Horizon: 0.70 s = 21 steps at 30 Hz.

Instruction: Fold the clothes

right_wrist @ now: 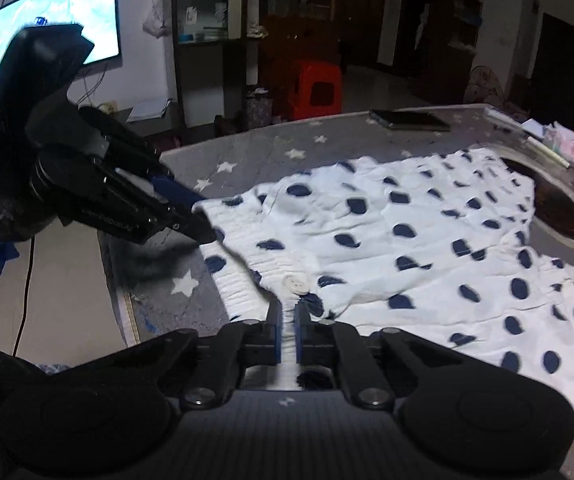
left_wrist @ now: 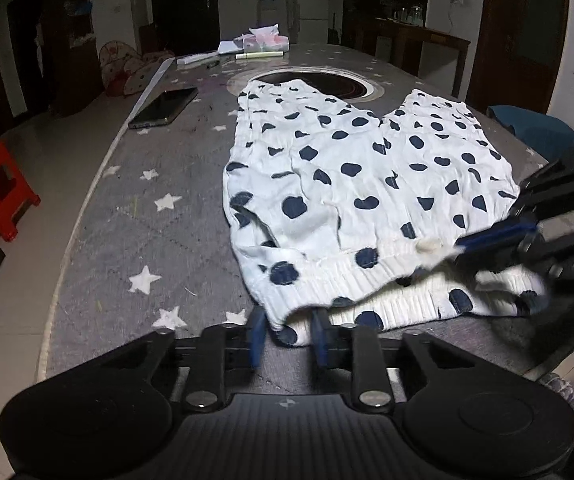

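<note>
1. Nearest the left camera, the left tool (left_wrist: 285, 330) has its blue fingers set narrowly apart around the corner of the waistband, with cloth between them; whether the pads truly pinch it I cannot tell.
2. Just beside it along the same ribbed edge, the right tool (right_wrist: 287, 330) is closed tight on the waistband, right below a white button (right_wrist: 295, 284).
3. Beyond both tools, the spotted shorts (left_wrist: 351, 184) lie spread on the worktop (left_wrist: 127, 216), waistband towards the tools and lifted a little at that edge, both legs pointing away. They are open and not yet in a finished fold; this fits either a fold about to be carried over or a garment being straightened.
4. Risk, near end: if the left tool's hold is loose, the corner could slip out on any lift, and the edge would sag and fold askew.
5. Risk, middle: uneven pulling by the two tools would skew the waistband and add creases to the already wrinkled cloth.
6. Farther off, the far leg overlaps a dark round inset (left_wrist: 327, 80) in the worktop; dragging could catch the hem on its rim. A phone (left_wrist: 165, 107) lies well clear to the left.
</note>
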{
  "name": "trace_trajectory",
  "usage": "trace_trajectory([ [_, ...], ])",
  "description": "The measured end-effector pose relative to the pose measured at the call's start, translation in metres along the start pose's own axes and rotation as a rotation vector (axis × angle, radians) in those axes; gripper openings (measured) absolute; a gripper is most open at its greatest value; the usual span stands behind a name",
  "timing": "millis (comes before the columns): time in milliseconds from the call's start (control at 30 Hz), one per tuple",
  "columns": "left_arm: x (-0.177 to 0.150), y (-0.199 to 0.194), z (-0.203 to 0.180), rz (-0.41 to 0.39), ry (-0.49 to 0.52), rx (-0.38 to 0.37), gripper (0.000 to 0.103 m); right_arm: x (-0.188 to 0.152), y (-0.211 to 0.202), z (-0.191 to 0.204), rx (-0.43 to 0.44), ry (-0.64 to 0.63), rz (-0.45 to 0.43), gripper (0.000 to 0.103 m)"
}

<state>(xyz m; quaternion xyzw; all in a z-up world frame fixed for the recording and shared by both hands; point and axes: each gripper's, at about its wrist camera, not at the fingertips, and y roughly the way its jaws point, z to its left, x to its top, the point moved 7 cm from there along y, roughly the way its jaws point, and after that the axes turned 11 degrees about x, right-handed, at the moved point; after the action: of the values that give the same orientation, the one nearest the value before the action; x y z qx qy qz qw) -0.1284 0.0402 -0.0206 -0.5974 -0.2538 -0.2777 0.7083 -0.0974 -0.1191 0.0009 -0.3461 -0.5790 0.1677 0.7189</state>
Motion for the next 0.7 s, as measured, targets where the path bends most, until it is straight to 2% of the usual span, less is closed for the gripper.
trace_trajectory([
  [67,0.000,-0.002,0.001,-0.005,0.006,0.004,0.012,0.003,-0.012,-0.002,-0.011,-0.001,-0.008,0.003],
  [267,-0.004,-0.005,-0.005,-0.018,0.049,0.009,0.009,-0.009,-0.021,0.008,0.019,0.000,0.033,0.002],
  [367,-0.004,-0.005,-0.007,-0.019,0.064,-0.001,0.009,-0.020,-0.011,0.014,0.043,0.004,0.057,0.003],
  [533,-0.007,-0.011,-0.004,-0.011,0.098,-0.024,0.012,-0.017,-0.015,0.014,0.113,0.043,0.063,0.005],
  [633,-0.003,-0.023,-0.001,-0.034,0.109,-0.035,0.013,-0.015,-0.020,0.012,0.150,0.073,0.059,0.009],
  [700,0.000,-0.032,0.000,-0.054,0.111,-0.049,0.015,-0.016,-0.028,0.004,0.140,0.111,0.036,0.009],
])
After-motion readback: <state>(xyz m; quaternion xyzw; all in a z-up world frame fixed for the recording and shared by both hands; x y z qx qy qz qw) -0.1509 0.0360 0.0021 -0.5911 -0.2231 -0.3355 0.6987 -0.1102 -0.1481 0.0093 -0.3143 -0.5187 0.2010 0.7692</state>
